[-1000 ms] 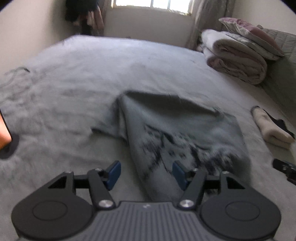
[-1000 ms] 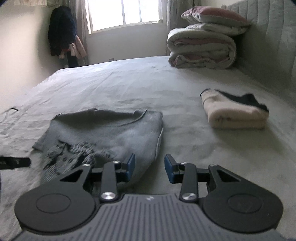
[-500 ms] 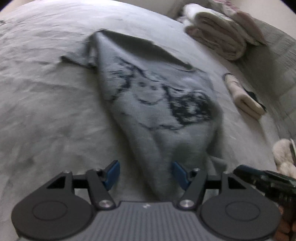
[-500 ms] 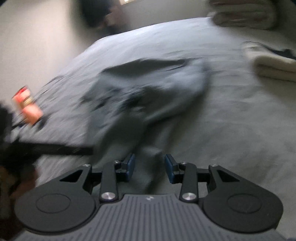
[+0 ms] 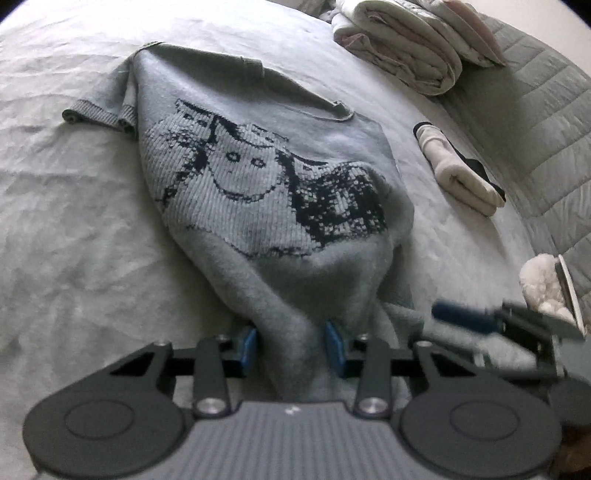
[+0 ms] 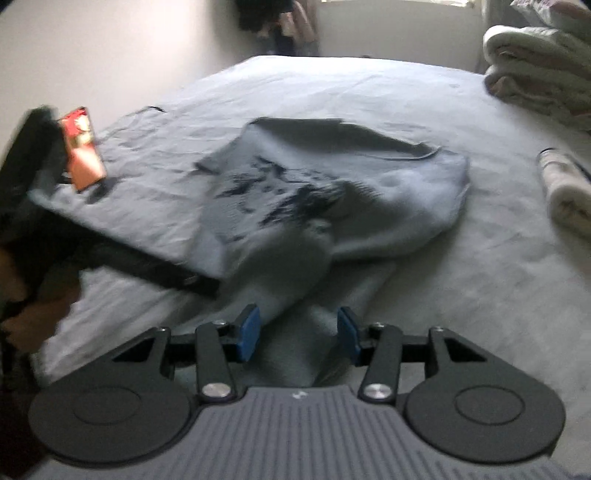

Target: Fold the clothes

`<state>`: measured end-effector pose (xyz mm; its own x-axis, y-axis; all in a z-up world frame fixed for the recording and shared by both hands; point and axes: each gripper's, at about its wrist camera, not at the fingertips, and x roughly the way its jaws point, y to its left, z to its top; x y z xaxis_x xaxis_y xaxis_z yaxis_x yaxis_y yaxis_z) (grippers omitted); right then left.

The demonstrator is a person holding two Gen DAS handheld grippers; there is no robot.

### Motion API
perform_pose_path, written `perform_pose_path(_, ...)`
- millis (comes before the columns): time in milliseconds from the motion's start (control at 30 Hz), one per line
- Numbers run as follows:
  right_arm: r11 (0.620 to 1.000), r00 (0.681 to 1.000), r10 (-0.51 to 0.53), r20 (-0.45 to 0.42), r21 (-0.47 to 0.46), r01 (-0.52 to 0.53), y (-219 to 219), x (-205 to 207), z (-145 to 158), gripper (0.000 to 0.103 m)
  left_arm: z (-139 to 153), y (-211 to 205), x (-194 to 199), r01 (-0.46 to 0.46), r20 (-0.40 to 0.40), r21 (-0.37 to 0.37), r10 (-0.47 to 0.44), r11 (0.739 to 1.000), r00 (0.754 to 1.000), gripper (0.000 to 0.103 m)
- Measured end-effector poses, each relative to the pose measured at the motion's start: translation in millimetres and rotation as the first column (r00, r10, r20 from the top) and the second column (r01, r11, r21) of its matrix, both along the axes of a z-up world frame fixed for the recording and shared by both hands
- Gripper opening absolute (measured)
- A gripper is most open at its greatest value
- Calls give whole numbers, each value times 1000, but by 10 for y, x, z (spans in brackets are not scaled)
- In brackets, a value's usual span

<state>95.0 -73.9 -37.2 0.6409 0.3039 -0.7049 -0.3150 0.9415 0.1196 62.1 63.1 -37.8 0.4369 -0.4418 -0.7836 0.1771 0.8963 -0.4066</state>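
Your left gripper (image 5: 291, 345) and right gripper (image 6: 298, 334) both squeeze the near edge of the grey sweater (image 5: 280, 184), jaws just closing.

Pale grey bed (image 6: 369, 85) w/ quilted headboard (image 5: 546, 122) — bright window (image 6: 399, 3) behind, plain wall (image 6: 110, 55) at left.

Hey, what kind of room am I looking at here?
Most likely a bedroom. A wide bed with a quilted headboard fills the view, folded blankets are stacked at its head, and a grey knitted sweater lies spread on the sheet.
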Motion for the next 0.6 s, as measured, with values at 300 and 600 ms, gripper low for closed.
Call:
perform_pose_path(300, 997, 984, 77, -161, -4, -79, 202, 169, -190, 0, -5, 71, 30, -24, -19, -14, 24, 1000, 1000, 39)
perform_pose_path(600, 997, 996, 44, -72, 63, -40, -50, -51, 38, 32, 6, 143, -64, 4, -82, -43, -8, 999, 997, 55)
